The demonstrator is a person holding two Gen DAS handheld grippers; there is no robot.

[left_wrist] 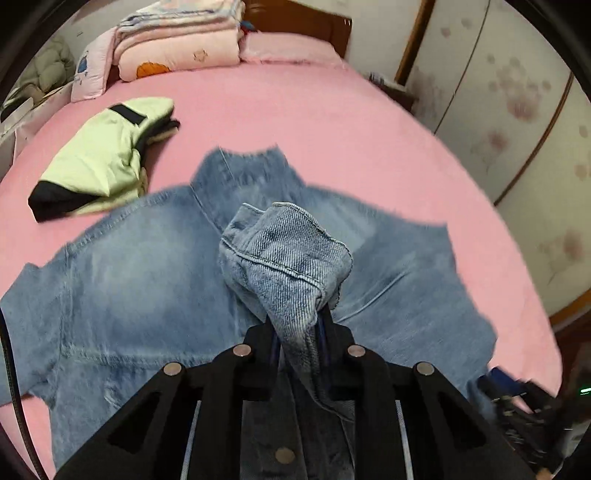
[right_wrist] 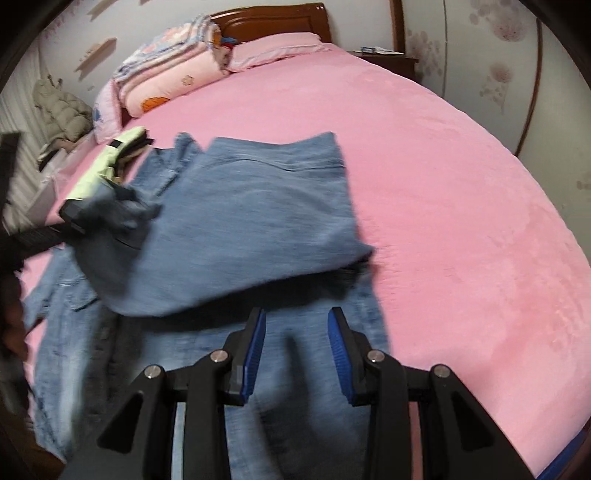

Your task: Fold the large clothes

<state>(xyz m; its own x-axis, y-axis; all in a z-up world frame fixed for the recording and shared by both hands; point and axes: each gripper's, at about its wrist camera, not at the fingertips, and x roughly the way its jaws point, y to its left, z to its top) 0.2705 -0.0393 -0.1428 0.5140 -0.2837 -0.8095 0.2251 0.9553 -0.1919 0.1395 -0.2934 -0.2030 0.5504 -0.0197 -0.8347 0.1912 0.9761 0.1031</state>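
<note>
While no brand, label or writing can be read anywhere, the rest reads thus:
Denim jacket [left_wrist: 147, 280]: spread on the pink bed sheet [left_wrist: 332, 122], one part folded over the body.
Left gripper [left_wrist: 297, 325]: jaws clamped on a bunched cuff of the denim jacket, lifted off the bed.
Right gripper [right_wrist: 296, 350]: jaws partly apart, nothing between the blue pads [right_wrist: 255, 354], over the jacket's lower part.
Folded green garment [left_wrist: 99, 155]: just beside the jacket's collar.
Folded quilts [right_wrist: 166, 85]: at the headboard [right_wrist: 273, 22].

Faded blue denim jacket [left_wrist: 140, 280], spread across pink bed, one sleeve folded over its middle, cuff end bunched and lifted off the body, pinched upright, stitched seams showing, front buttons visible
</note>
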